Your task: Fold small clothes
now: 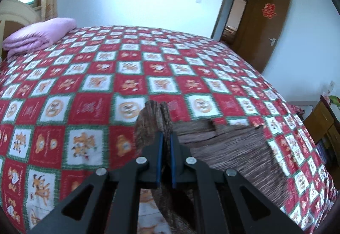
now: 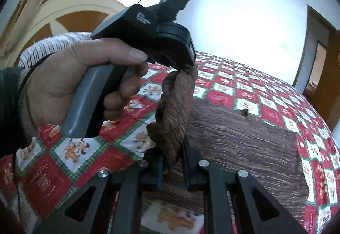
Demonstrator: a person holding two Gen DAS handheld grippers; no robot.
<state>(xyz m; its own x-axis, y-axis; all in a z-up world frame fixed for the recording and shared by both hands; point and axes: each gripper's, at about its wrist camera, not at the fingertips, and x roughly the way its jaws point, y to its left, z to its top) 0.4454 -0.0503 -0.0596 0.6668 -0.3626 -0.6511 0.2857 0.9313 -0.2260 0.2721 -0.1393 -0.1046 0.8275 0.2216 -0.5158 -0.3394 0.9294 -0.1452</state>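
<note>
Both grippers clamp the same brown ribbed knit garment [image 1: 229,149]. Left gripper [image 1: 166,144], lower centre of its view, has jaws pinched nearly together on a bunched edge that pokes up past the fingertips. Right gripper [image 2: 172,159], lower centre of its view, jaws narrow on another raised fold. Rest of the garment lies spread on the red, white and green checked bed cover [image 1: 106,76], lower right in both views. Person's left hand [image 2: 70,81] grips the grey handle, left of frame. Folded pink blanket [image 1: 40,35] upper left.
</note>
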